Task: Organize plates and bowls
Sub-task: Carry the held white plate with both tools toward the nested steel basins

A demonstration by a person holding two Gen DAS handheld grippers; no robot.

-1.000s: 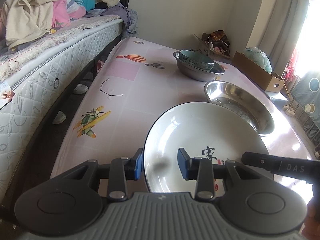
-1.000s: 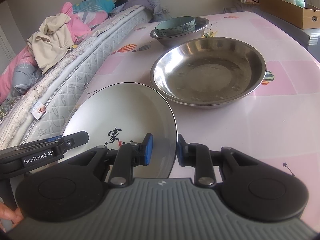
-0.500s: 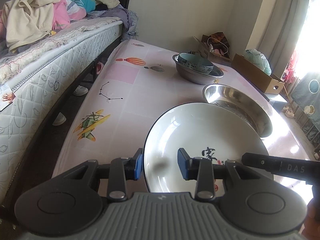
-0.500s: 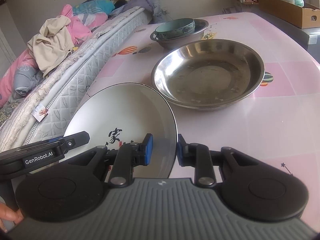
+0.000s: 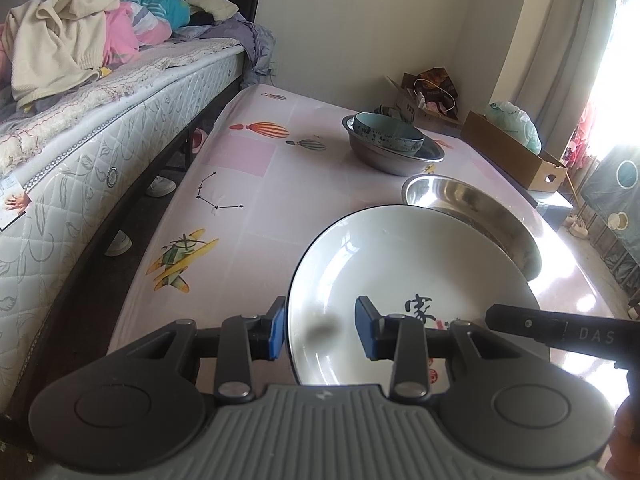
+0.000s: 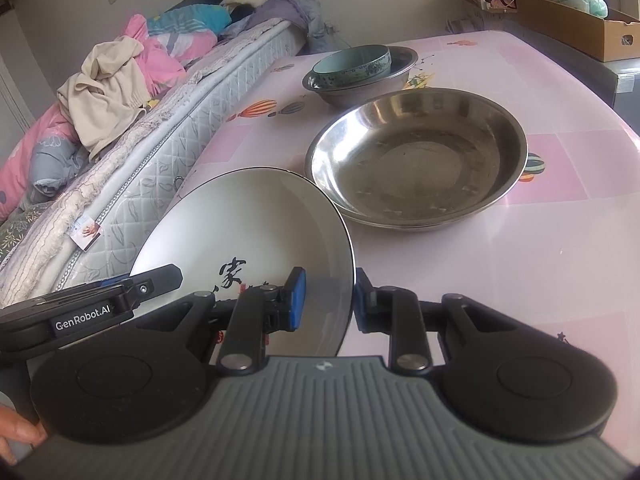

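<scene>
White plate (image 5: pixel 404 276) gripped from both sides: left gripper (image 5: pixel 320 330) jaws narrow, straddling plate's left rim, one pad outside, one inside; right gripper (image 6: pixel 329 300) likewise clamped on right rim, narrow. Two-sided hold prob. to keep a wide, slick plate level, lifted off pink table (image 5: pixel 260 184). Just ahead of jaws: big steel basin (image 6: pixel 416 156), empty, likely stacking target. Farther ahead: smaller steel bowl (image 6: pixel 360 80) w/ teal bowl (image 6: pixel 352 62) nested inside, already sorted. Plate itself empty, black character printed near jaws. Off to left of jaws: bed (image 5: pixel 100 136) w/ clothes heap.
</scene>
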